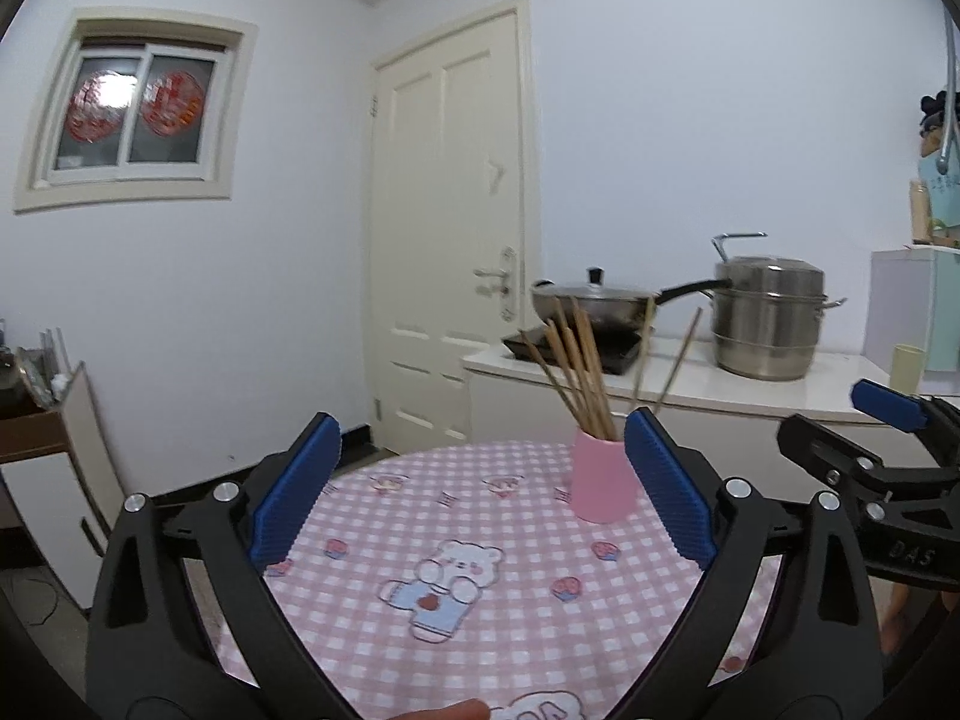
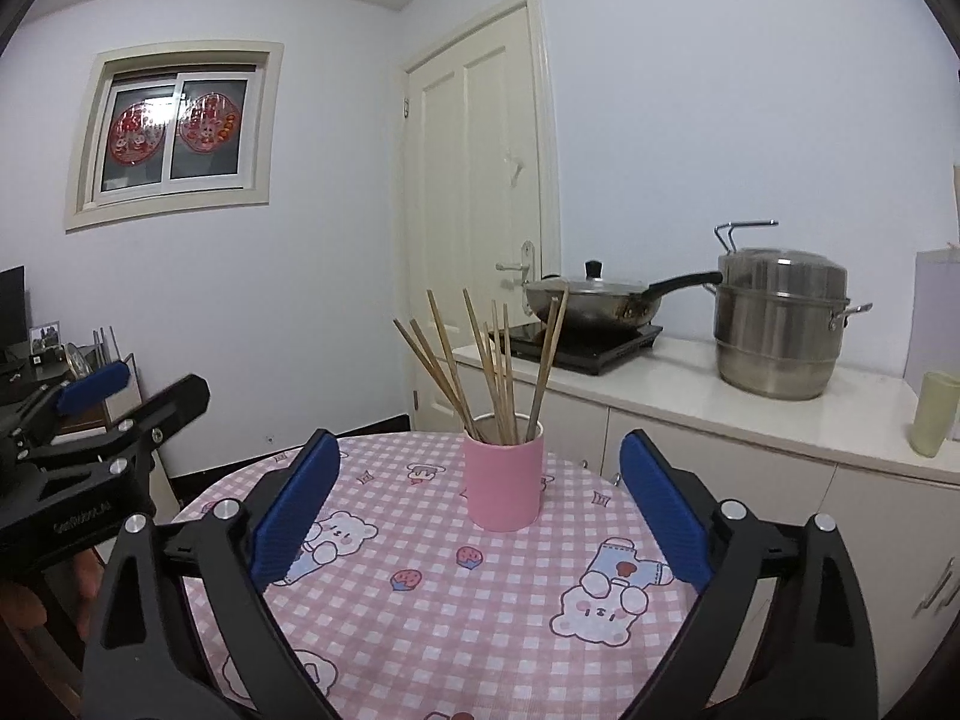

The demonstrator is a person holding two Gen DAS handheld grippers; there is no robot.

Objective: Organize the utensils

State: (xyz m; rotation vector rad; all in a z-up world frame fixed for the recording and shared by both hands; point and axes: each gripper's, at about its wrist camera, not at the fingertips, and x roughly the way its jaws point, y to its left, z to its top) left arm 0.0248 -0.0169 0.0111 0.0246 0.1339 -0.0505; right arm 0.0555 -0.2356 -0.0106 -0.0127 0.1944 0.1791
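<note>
Two grippers are held wide apart over the round table (image 2: 420, 648), nothing between the pads of the left gripper (image 1: 483, 489) or the right gripper (image 2: 480, 507). Several chopsticks (image 2: 492, 372) are stood fanned in the pink cup (image 2: 504, 483), set upright near the table's far edge.

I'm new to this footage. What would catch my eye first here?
A pink cup bristling with wooden chopsticks stands on the round table's pink checked bear tablecloth. Both blue-padded grippers, left and right, hang open and empty before it. Behind, a steel steamer pot sits on the counter.
</note>
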